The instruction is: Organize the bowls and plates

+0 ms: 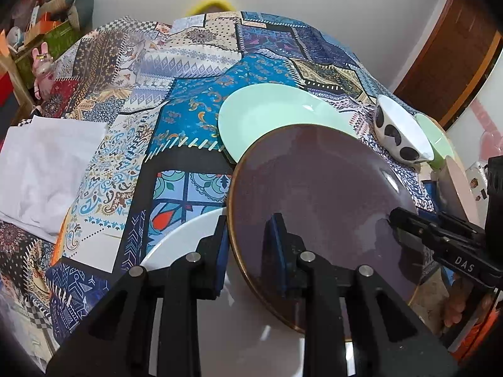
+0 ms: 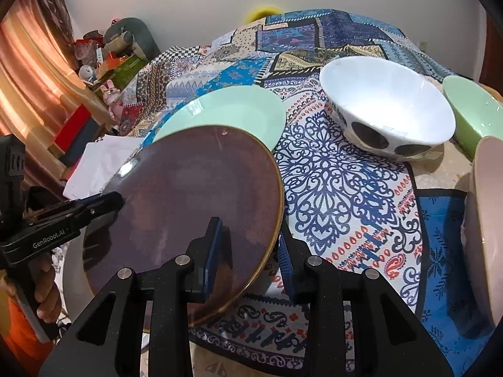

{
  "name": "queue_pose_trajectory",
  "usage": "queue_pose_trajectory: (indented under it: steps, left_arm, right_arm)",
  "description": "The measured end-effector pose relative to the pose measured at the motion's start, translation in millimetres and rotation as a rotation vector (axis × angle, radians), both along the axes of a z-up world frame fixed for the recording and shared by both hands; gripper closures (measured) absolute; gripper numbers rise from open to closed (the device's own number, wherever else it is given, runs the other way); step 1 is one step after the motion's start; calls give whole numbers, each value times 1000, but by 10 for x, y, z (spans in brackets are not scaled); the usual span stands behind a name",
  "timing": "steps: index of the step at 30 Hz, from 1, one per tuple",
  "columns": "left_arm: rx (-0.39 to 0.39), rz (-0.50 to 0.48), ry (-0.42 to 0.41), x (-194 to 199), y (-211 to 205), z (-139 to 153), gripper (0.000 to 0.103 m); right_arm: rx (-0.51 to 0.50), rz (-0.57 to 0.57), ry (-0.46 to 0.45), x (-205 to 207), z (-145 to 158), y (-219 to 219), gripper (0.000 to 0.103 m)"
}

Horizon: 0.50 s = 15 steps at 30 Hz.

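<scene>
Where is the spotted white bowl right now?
The spotted white bowl sits on the patterned tablecloth, far right in both views, between the mint-green plate and green bowl.

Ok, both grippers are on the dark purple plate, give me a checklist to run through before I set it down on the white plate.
1. Left gripper straddles the gold-rimmed dark purple plate edge: ok.
2. Right gripper straddles the opposite edge: ok.
3. Pads fully clamped on the rim: cannot tell.
4. Plate level: not ok, tilted in both views.
5. Plain white plate lies below the left edge: ok; whether it is centred under the purple plate, cannot tell.
6. Neighbours clear: mint green plate sits just behind, partly hidden, touching or not cannot tell; white bowl with dark spots stands apart, ok.
</scene>
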<state>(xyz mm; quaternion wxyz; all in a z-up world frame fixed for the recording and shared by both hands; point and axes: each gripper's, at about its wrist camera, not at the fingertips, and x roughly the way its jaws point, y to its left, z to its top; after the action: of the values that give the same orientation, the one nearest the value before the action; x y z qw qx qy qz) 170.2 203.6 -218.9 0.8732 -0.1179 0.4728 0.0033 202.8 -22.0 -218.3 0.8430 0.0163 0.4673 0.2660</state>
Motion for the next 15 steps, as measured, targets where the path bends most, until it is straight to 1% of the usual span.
queue_pose_trajectory:
  steps: [2,5,15]
  left_arm:
    - [-9,1,-5,-26,2,23,78]
    - [-2,4,-23,-60,-17,83,78]
    - [-14,13,-54,-226,-87,260,78]
  right_arm:
    - [-2,1,-9,-19,16,1,72]
    - [14,4,-10,-37,47,-25,72]
    - [24,18,-70,-194,249,-111,72]
